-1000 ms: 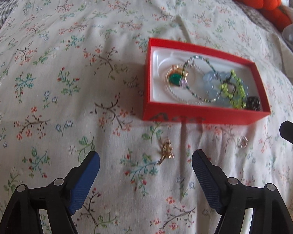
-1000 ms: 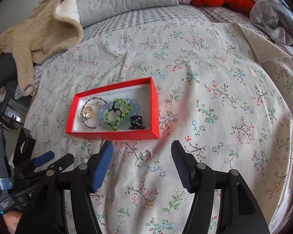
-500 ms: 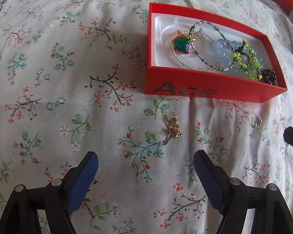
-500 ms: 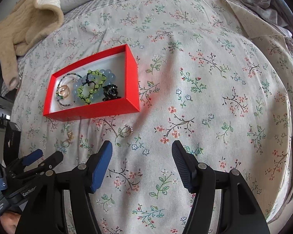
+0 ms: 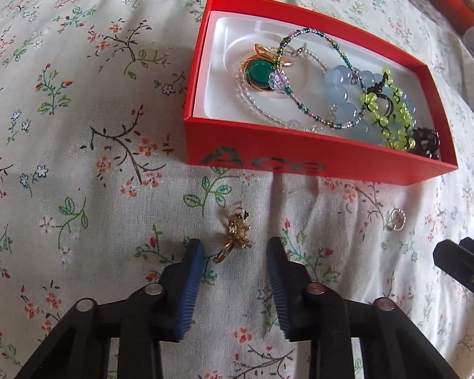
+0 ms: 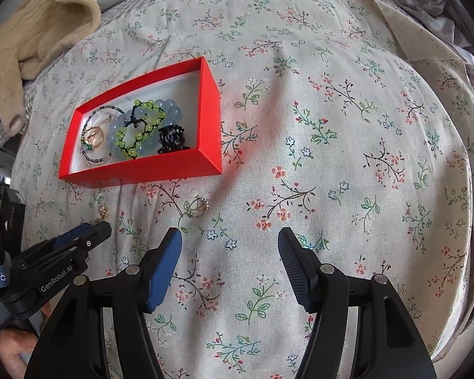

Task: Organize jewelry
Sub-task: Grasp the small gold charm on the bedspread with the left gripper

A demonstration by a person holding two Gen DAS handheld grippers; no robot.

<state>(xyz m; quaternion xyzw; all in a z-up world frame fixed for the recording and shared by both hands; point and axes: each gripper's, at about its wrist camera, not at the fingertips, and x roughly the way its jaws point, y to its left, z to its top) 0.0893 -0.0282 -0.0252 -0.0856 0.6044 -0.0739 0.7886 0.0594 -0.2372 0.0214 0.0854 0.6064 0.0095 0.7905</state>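
- the left gripper (image 5: 235, 249) is sitting released, its blue pads (image 5: 192, 281) flanking a small gold charm ring (image 5: 237, 235) without touching it.
- this ring is lying on the floral bedspread (image 5: 79, 158), just before the red cardboard box's (image 5: 268, 153) front wall.
- the right gripper (image 6: 230, 240) is hovering released, near a thin silver ring (image 6: 196, 207).

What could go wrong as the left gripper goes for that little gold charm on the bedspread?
The gold charm is tiny and lies on soft, wrinkled floral bedspread, so the left gripper could pinch fabric or push the charm into a fold. The charm might also slip from the wide pads before reaching the red box. The silver ring nearby could get knocked by the right gripper.
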